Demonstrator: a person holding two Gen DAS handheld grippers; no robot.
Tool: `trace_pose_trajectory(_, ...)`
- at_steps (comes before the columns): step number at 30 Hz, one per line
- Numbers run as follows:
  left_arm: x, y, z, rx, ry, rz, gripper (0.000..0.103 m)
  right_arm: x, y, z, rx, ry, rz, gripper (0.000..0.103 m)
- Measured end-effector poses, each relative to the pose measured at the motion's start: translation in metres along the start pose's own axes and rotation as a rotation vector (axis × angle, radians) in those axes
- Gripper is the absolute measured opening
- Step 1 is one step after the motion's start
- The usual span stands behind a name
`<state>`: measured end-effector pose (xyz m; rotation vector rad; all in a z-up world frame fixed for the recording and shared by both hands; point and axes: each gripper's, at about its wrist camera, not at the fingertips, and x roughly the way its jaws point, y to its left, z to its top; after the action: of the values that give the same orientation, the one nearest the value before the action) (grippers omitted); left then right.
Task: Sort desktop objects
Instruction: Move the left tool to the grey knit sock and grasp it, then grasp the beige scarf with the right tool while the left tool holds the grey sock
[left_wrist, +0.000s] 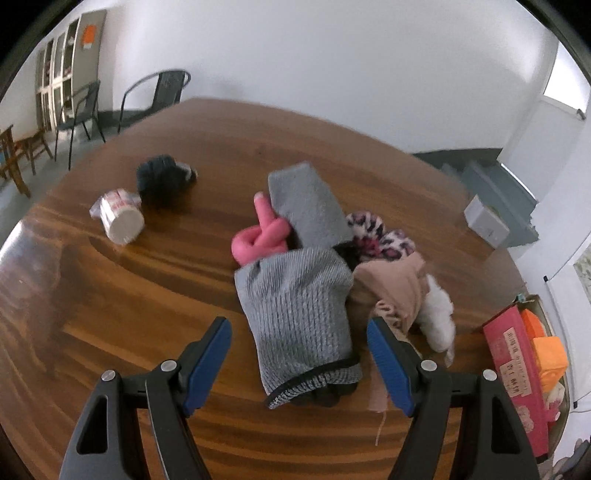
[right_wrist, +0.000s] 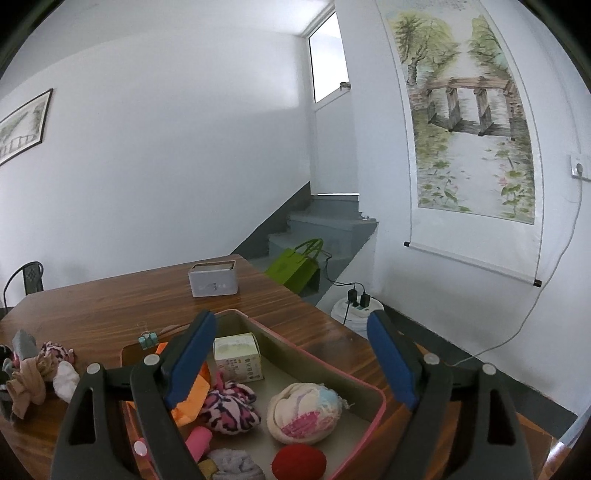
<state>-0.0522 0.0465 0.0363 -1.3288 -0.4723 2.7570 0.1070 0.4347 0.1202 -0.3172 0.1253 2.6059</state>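
Left gripper (left_wrist: 299, 354): blue-padded fingers (left_wrist: 208, 363) spread wide, grasping nothing, poised either side of grey ribbed knit sock (left_wrist: 301, 314) on brown wooden table (left_wrist: 147, 288).

Sock pile behind it: plain grey sock (left_wrist: 308, 206), knotted pink sock (left_wrist: 264, 238) touching it, pink-and-black leopard-print fuzzy sock (left_wrist: 376, 234), beige sock (left_wrist: 397, 286), white fluffy sock (left_wrist: 437, 314).

Well apart, far left: white cylindrical paper roll in plastic wrap (left_wrist: 120, 216), just beside dark bundled sock (left_wrist: 162, 177).

Right gripper (right_wrist: 291, 360): fingers (right_wrist: 190, 363) likewise released, empty, above pink-rimmed grey tray (right_wrist: 280, 343).

Tray contents: small pale green carton (right_wrist: 240, 356), orange cloth (right_wrist: 192, 400), leopard-print sock ball (right_wrist: 231, 408), cream-and-pink balled sock (right_wrist: 304, 411), red ball (right_wrist: 299, 461), grey bundle (right_wrist: 234, 463).

Beyond tray on table: white rectangular box (right_wrist: 213, 282); teal binder clip (right_wrist: 148, 340) beside tray.
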Motion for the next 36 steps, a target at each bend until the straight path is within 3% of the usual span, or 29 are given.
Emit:
trace_pose_trajectory(4,0.016,0.001,0.000,-0.013,0.047,-0.004,0.077,-0.001,-0.001,0.000,0.004,0.003,0.013,0.086)
trace_pose_trajectory(9,0.019,-0.005,-0.001,0.037,0.027,0.059,0.076,-0.003,0.000,0.000,-0.001,-0.007,0.021,0.087)
trace_pose_trajectory(11,0.020,-0.003,-0.002,0.036,0.040,0.039,0.056,-0.003,0.001,-0.001,-0.006,-0.006,0.021,0.087)
trace_pose_trajectory(15,0.009,0.001,-0.006,0.035,0.032,0.036,0.042,-0.004,0.001,-0.001,-0.012,-0.006,0.015,0.087)
trace_pose_trajectory(26,-0.036,0.020,-0.022,0.019,-0.077,0.075,0.042,-0.013,0.015,-0.005,-0.051,-0.039,0.007,0.087)
trace_pose_trajectory(31,-0.045,0.022,-0.023,0.023,-0.097,0.066,0.042,-0.029,0.040,-0.005,-0.057,-0.030,0.106,0.087)
trace_pose_trajectory(36,-0.051,0.024,-0.022,0.031,-0.111,0.055,0.042,-0.033,0.084,-0.005,-0.054,0.056,0.321,0.101)
